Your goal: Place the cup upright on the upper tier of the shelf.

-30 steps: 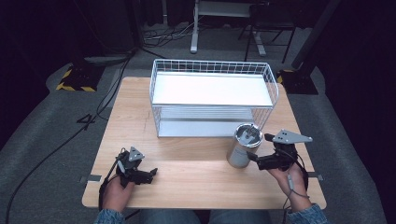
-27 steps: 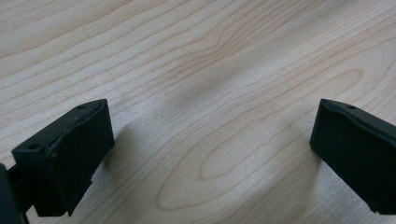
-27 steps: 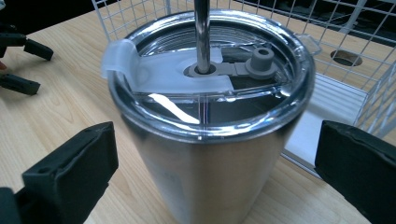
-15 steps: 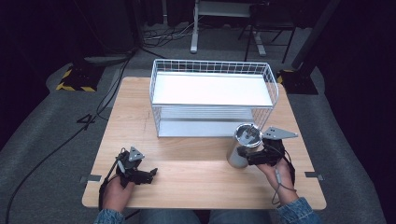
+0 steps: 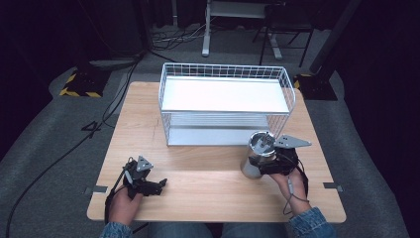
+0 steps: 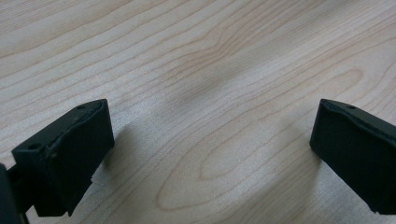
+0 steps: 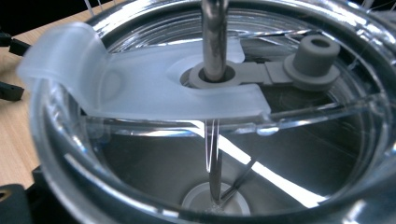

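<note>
A steel tumbler (image 5: 256, 154) with a clear lid (image 7: 140, 88) and a metal straw (image 7: 214, 37) stands on the wooden table (image 5: 208, 196), right of centre and just in front of the wire basket. My right gripper (image 5: 256, 167) reaches in from the right with the tumbler between its jaws. The jaws have just been closing, and in the right gripper view a black jaw sits against the tumbler's wall at the lower left. My left gripper (image 5: 158, 184) rests low over the table at the front left. It stands open (image 6: 210, 149) over bare wood.
A white wire basket (image 5: 225, 72) with a white shelf stands across the far half of the table. Bare wood lies between the two hands. Cables and a yellow-black striped mat lie on the floor beyond the table.
My right gripper has moved left and down to the tumbler, and its jaws now flank the tumbler. The left gripper has stayed put.
</note>
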A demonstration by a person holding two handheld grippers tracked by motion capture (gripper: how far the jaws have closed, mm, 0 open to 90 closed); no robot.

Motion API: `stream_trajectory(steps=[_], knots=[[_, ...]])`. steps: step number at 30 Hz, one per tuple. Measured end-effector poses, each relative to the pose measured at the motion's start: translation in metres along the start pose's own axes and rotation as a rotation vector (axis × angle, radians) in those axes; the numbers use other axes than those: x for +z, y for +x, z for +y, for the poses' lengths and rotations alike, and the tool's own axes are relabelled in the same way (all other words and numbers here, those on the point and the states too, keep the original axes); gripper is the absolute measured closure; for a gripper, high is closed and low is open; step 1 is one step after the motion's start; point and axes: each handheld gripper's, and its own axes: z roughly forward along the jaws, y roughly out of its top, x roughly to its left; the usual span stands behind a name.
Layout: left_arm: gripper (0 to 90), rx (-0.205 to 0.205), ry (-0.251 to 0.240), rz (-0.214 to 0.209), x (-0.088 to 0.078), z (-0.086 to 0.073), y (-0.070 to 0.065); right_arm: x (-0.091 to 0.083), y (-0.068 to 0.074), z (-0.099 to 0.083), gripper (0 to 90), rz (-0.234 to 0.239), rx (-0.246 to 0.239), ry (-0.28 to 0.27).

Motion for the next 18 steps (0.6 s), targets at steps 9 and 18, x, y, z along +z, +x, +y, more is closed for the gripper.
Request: stream_trajectory(steps=[9, 18], knots=[[0.1, 0.000, 0.000, 0.000, 0.000, 0.000, 0.000, -0.003, 0.003, 0.003, 3.4, -0.017, -0.009, 0.009], [0.1, 0.000, 0.000, 0.000, 0.000, 0.000, 0.000, -0.011, 0.005, 0.011, 3.5, -0.017, -0.013, 0.012]])
